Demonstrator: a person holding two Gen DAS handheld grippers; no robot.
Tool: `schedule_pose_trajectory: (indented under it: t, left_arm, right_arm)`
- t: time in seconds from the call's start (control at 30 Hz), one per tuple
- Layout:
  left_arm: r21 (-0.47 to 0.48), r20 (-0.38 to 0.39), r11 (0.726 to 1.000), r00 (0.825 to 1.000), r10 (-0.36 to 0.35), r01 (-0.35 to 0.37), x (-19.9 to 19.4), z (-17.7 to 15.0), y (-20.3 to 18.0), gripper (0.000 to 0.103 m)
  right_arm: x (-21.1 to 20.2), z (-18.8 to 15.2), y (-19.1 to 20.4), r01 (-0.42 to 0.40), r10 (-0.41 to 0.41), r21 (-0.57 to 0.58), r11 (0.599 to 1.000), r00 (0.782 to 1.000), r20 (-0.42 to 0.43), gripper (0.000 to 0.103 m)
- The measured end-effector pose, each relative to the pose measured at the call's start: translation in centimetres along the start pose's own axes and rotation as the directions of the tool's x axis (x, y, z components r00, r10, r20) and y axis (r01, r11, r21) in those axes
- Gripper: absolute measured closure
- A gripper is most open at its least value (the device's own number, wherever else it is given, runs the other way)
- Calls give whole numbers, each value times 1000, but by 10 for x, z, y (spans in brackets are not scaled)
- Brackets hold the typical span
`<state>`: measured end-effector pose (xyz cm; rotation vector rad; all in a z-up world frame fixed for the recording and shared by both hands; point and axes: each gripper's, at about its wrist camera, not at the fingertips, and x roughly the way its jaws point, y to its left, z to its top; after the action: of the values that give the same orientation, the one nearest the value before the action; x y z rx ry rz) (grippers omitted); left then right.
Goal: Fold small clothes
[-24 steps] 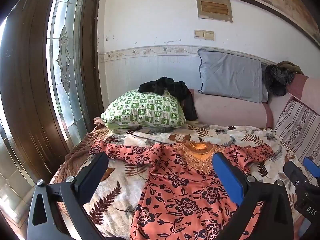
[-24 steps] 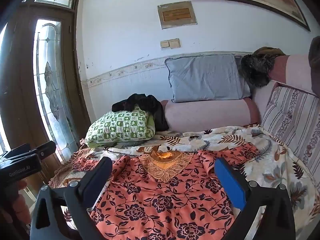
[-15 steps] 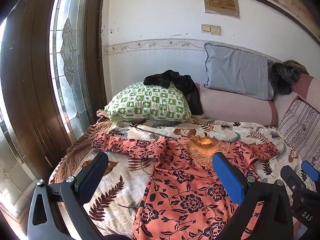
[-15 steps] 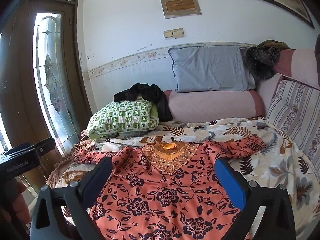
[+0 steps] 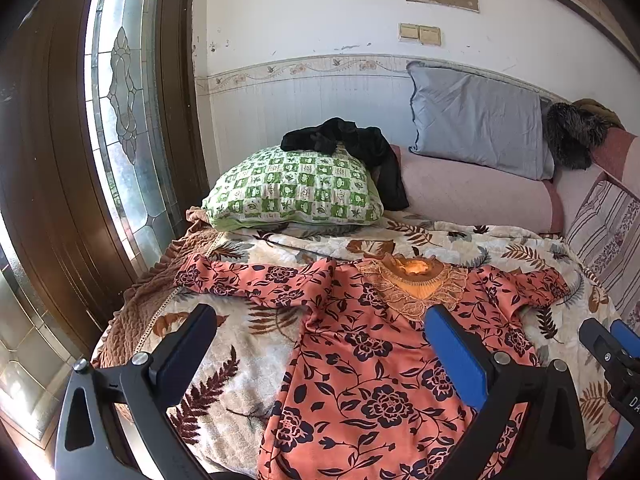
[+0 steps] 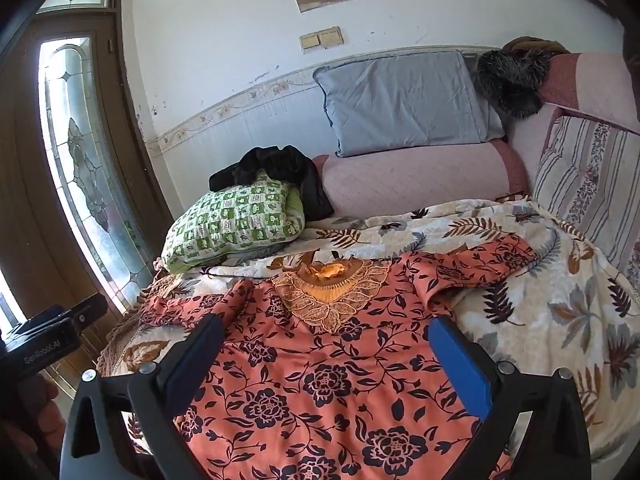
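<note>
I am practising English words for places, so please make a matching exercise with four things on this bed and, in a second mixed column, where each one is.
Things:
1. floral dress
2. black garment
3. grey pillow
4. green checked pillow

Places:
a. leaning against the wall, on the pink bolster
b. spread flat on the leaf-print blanket
c. at the bed's window end, under a dark cloth
d. draped over the top of a pillow

Pairs: 1-b, 2-d, 3-a, 4-c
</note>
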<state>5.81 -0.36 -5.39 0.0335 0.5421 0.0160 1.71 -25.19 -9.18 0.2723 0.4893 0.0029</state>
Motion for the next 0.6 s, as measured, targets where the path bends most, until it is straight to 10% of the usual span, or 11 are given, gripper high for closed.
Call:
schedule_pose_trajectory:
  t: [0.6]
  left_arm:
    - [54,-8,998,1000,-26,27,57,16,-41,0]
  right_arm:
    - [47,10,-44,32,-31,65,997,999,-18,0]
